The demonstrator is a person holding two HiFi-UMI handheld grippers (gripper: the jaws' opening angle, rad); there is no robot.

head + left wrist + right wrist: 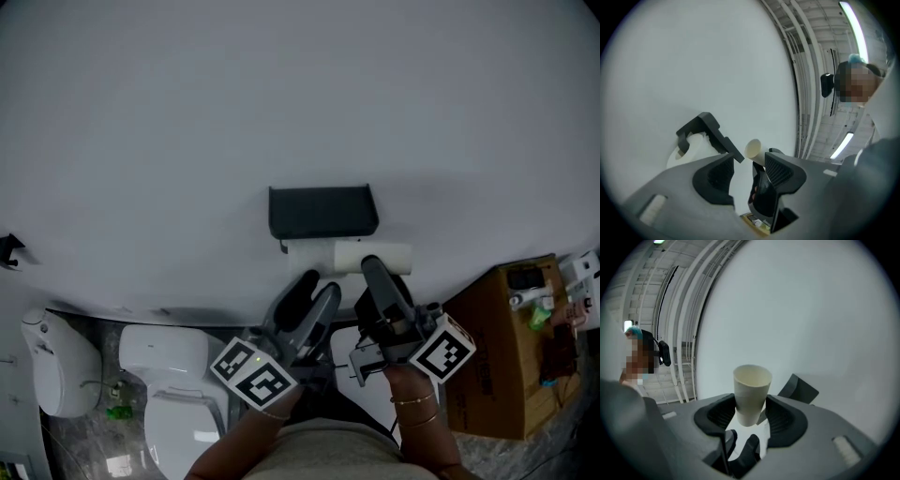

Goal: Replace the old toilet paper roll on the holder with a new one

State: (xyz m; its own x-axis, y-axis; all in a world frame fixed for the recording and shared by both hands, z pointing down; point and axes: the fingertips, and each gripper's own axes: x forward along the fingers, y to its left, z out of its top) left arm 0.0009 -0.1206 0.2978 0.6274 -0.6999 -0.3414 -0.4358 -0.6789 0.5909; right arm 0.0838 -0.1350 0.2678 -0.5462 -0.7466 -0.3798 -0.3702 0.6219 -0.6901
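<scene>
Head view: dim, flat light on a grey wall [300, 94], with no hard shadows and darker lower corners. Both gripper views are round fisheye pictures with black corners, and straight lines bow near the rim. In the left gripper view, a ceiling lamp [854, 28] glares at upper right. In the right gripper view the tube [751, 392] is sharp and evenly lit, while the near jaw bodies look soft.

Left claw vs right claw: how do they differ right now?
The right claw is shut on a cardboard tube; the left claw is open and empty. In the head view the left claw sits below the paper roll, the right claw further right. Both point up toward the black holder.
</scene>
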